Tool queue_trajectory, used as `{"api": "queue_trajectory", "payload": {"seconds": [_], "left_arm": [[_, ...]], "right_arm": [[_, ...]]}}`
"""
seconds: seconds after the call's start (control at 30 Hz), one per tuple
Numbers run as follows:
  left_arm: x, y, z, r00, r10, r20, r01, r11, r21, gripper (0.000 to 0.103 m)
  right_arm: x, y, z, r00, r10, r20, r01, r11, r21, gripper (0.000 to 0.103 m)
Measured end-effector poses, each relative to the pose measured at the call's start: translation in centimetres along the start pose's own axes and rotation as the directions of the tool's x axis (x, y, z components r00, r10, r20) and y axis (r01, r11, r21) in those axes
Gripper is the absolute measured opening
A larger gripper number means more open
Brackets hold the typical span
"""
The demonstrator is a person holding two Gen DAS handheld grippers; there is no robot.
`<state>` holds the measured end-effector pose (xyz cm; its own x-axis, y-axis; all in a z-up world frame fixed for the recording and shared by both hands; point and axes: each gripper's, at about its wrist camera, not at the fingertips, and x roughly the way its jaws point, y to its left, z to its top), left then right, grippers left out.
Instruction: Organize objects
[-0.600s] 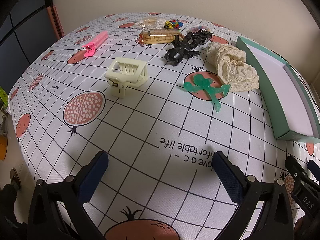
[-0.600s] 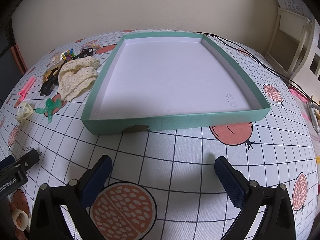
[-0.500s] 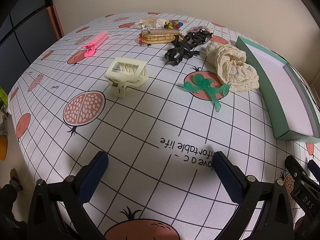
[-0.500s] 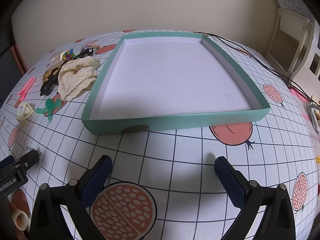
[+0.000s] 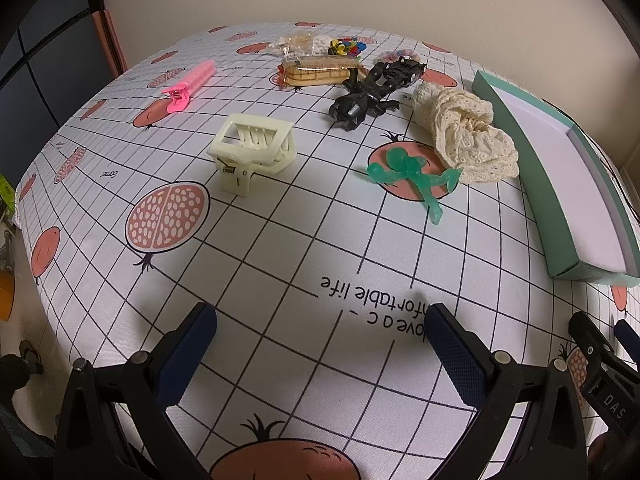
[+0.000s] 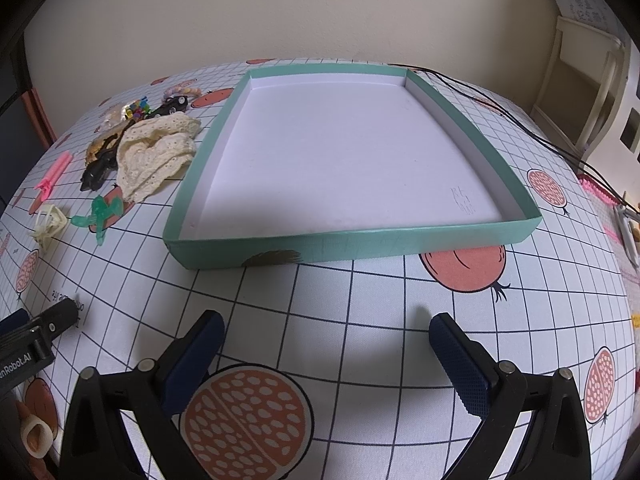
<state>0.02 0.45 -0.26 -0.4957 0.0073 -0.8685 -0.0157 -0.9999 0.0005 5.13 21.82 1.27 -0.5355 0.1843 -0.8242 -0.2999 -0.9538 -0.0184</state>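
Left of the teal tray (image 6: pixel 352 240), scattered over the desk (image 5: pixel 280 248) and none yet inside: lace cloth (image 5: pixel 468 140) just beside the tray's left wall, green clip (image 5: pixel 412 176) touching the cloth's near edge, black toy car (image 5: pixel 372 92) beyond the cloth, biscuit packet (image 5: pixel 320 70) and bead bag (image 5: pixel 346 46) further back, cream claw clip (image 5: pixel 252 152) and pink clip (image 5: pixel 190 84) furthest from the tray. Tray bare inside. Hovering short of the tray's near wall, right gripper (image 6: pixel 326 336) with jaws spread wide, grasping nothing; further left of the tray, left gripper (image 5: pixel 320 332) likewise released and empty, facing the pile.

Likely step in hand: the first pick. Start with the green clip, the small piece closest to the tray and within easy reach of the left gripper. Come down over its thick middle, not the thin stem, with the jaws across the narrow width for flat pad contact. Keep clear of the lace edge touching it, to avoid snagging and dragging cloth along. Close gently: looks smooth and slippery, apt to squirt out. Lift straight, carry over the tray's left wall with room to spare, set down toward the tray's far corner to save space for bulkier things. Take the cloth later, bunched at its centre. Keep the right gripper out of the crossing path, or use it to steady the probably light tray against sliding.
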Motion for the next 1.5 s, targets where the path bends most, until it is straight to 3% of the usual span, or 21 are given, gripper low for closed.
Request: {"api": "queue_trajectory", "payload": {"seconds": [0.2,0.47,0.67,0.87,1.17,1.5], "left_arm": [[-0.2,0.3,0.5,0.999,-0.009,-0.038,0.008,1.000,-0.019,0.103],[-3.1,0.8,3.5,0.999,-0.024,-0.038,0.022,0.999,-0.034,0.103],[-4.4,1.5,7.5,0.997,-0.042,-0.059,0.039,0.998,-0.045,0.103],[-4.1,3.4,11.4,0.998,-0.030,-0.063,0.026,0.998,-0.062,0.103],[-1.4,5.8,15.0,0.996,0.015,-0.083,-0.023,0.995,-0.095,0.096],[1.8,5.3,16.9,0.989,0.016,-0.144,-0.028,0.996,-0.082,0.089]], "right_arm": [[-0.2,0.0,0.3,0.999,-0.007,-0.036,0.007,1.000,-0.011,0.102],[-2.8,0.6,2.4,1.000,-0.006,-0.028,0.006,1.000,0.002,0.101],[-6.7,1.8,6.0,0.999,0.007,0.047,-0.005,0.999,-0.052,0.101],[-8.0,3.9,10.2,0.998,0.024,0.052,-0.018,0.992,-0.124,0.096],[-5.3,7.5,13.5,0.993,0.112,0.023,-0.106,0.979,-0.172,0.089],[-1.1,11.2,15.5,0.985,0.168,-0.030,-0.171,0.959,-0.226,0.089]]}}
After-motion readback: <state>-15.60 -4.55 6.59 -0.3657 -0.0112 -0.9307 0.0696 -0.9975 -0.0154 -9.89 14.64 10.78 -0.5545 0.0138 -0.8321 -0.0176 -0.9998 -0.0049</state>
